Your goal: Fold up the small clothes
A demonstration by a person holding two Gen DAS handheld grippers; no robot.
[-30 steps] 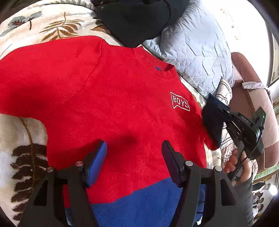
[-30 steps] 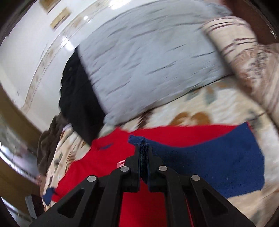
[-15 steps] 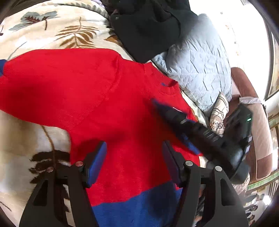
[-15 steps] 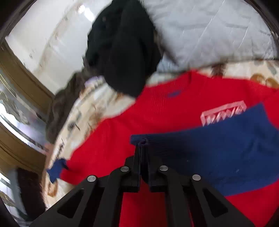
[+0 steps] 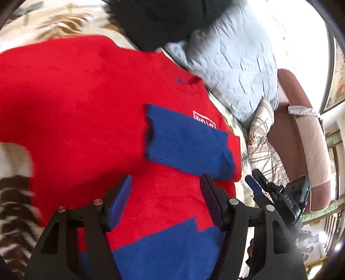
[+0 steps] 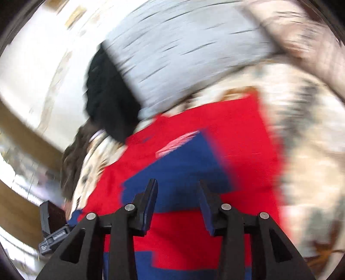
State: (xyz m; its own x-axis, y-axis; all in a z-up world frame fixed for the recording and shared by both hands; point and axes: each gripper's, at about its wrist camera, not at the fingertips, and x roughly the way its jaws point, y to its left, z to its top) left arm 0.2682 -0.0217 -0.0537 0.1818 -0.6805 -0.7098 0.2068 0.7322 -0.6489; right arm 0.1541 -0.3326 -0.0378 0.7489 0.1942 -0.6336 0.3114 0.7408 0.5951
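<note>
A small red sweater (image 5: 86,112) with a blue hem (image 5: 163,254) lies flat on a leaf-print blanket (image 5: 13,206). Its right sleeve, ending in a blue cuff (image 5: 183,144), is folded across the chest and partly covers the white logo (image 5: 203,117). My left gripper (image 5: 166,200) is open and empty above the lower body of the sweater. My right gripper (image 6: 176,204) is open and empty just above the folded blue sleeve (image 6: 179,170); it also shows at the right in the left wrist view (image 5: 258,183). The right wrist view is motion-blurred.
A pale blue quilted pillow (image 5: 232,62) and a black garment (image 5: 159,19) lie beyond the collar. A patterned cushion (image 5: 261,129) and a brown sofa arm (image 5: 306,137) are at the right. The other sleeve stretches left over the blanket.
My right gripper carried the blue-cuffed sleeve across the chest, let it go and opened, then drew back to the right. My left gripper stayed open above the sweater.
</note>
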